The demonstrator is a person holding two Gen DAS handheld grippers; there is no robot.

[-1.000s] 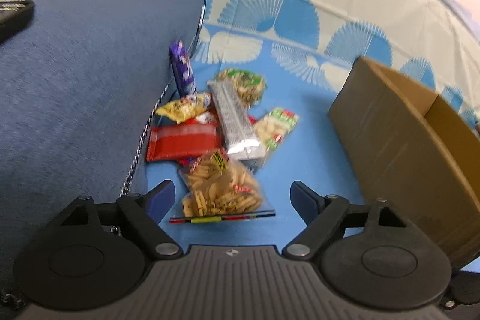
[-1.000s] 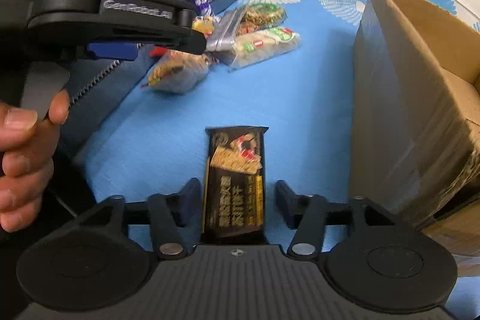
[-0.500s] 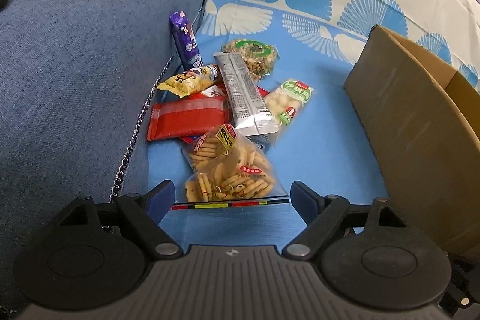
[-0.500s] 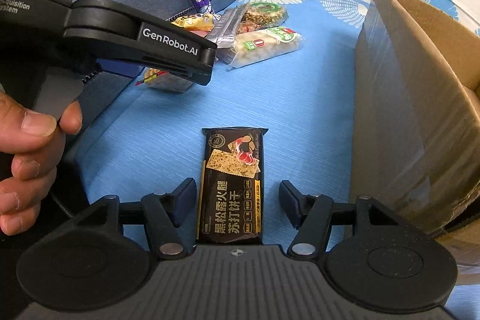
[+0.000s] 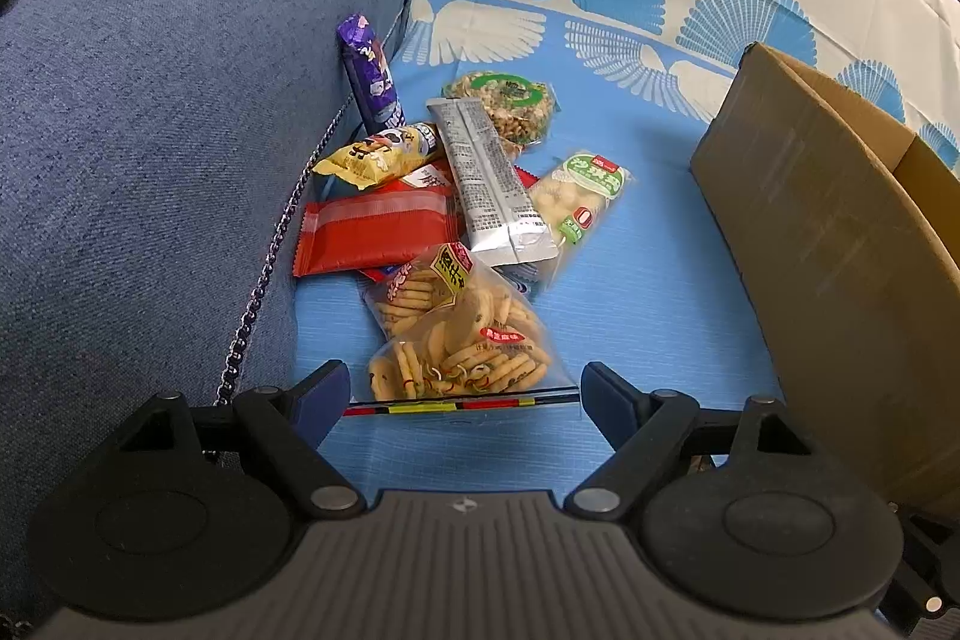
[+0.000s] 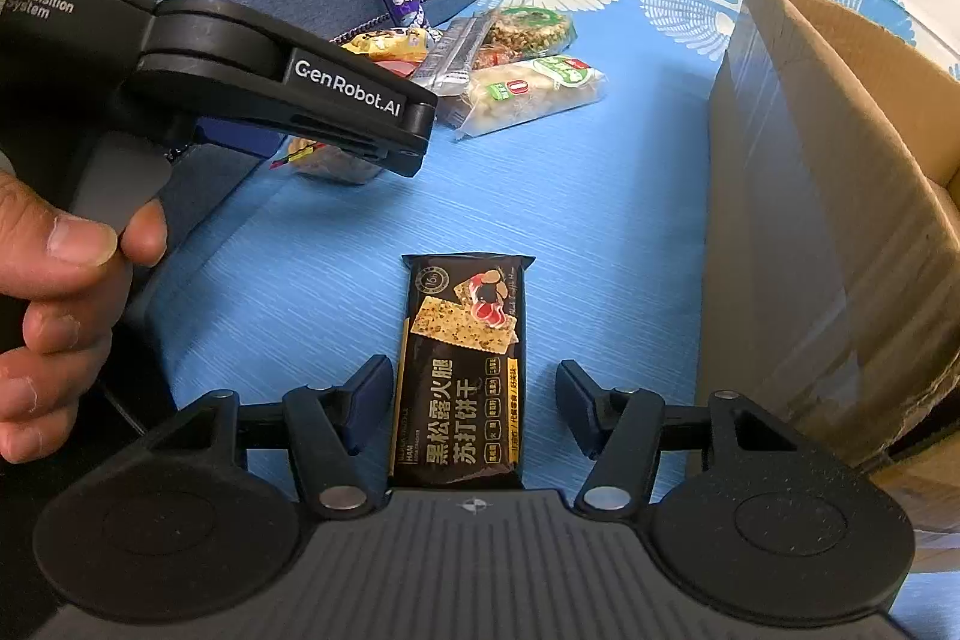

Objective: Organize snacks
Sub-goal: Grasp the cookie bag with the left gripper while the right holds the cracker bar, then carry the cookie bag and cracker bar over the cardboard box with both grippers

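Closing in since 1 second ago, the parted left claw (image 5: 465, 391) now straddles the clear crinkly biscuit bag (image 5: 456, 334), ready to grip.

Both the left gripper (image 5: 465, 391) and right gripper (image 6: 474, 397) hang low with jaws spread wide; the left hand (image 6: 54, 316) grips its handle.

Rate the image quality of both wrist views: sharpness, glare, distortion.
Left wrist view: sharp; print on the biscuit bag is readable, the cardboard box edges bow from fisheye distortion, and the corners are vignetted black. Right wrist view: also sharp on the black cracker packet; soft glare shows on the taped box wall, with bright overexposure at top right.
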